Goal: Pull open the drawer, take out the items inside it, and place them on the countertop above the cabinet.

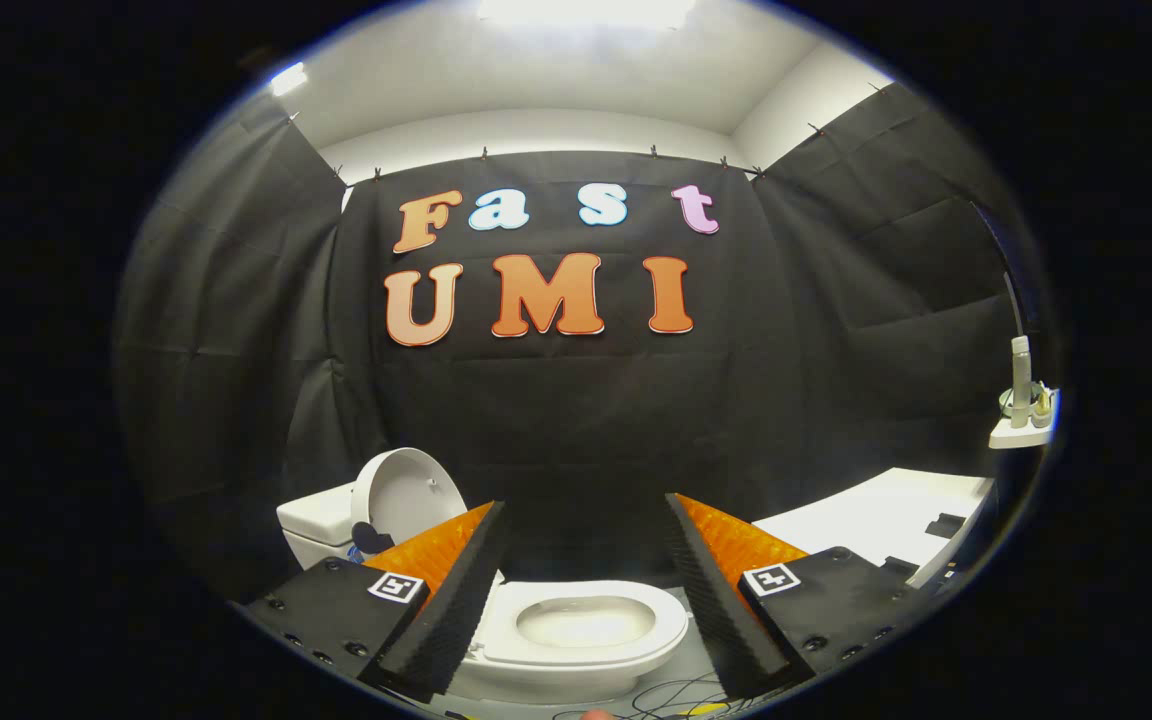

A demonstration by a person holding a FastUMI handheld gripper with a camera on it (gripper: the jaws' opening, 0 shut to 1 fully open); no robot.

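The hand-held two-finger gripper (586, 590), with black ridged pads backed by orange plastic, stood at the bottom of the frame with its fingers spread wide and nothing between them. Just below the fingertips, at the bottom centre, thin dark cables (636, 700) trailed over a pale floor. Between and just ahead of the fingers sat a white ceramic toilet bowl (586, 625), seat down and bowl open; its raised round white lid (406, 495) and the white tank (316, 525) showed beyond the left finger, at lower left. To the lower right, beyond the right finger, lay a flat white countertop (876, 525) carrying small dark objects too blurred to name. Further off at mid right, a small white shelf (1021, 432) held a slim pale bottle (1020, 380). The drawer itself could not be made out; judging by the task, it likely sat under that countertop. It would probably be stiff and slide on runners, best taken by its handle or front lip, and its contents were unknown.
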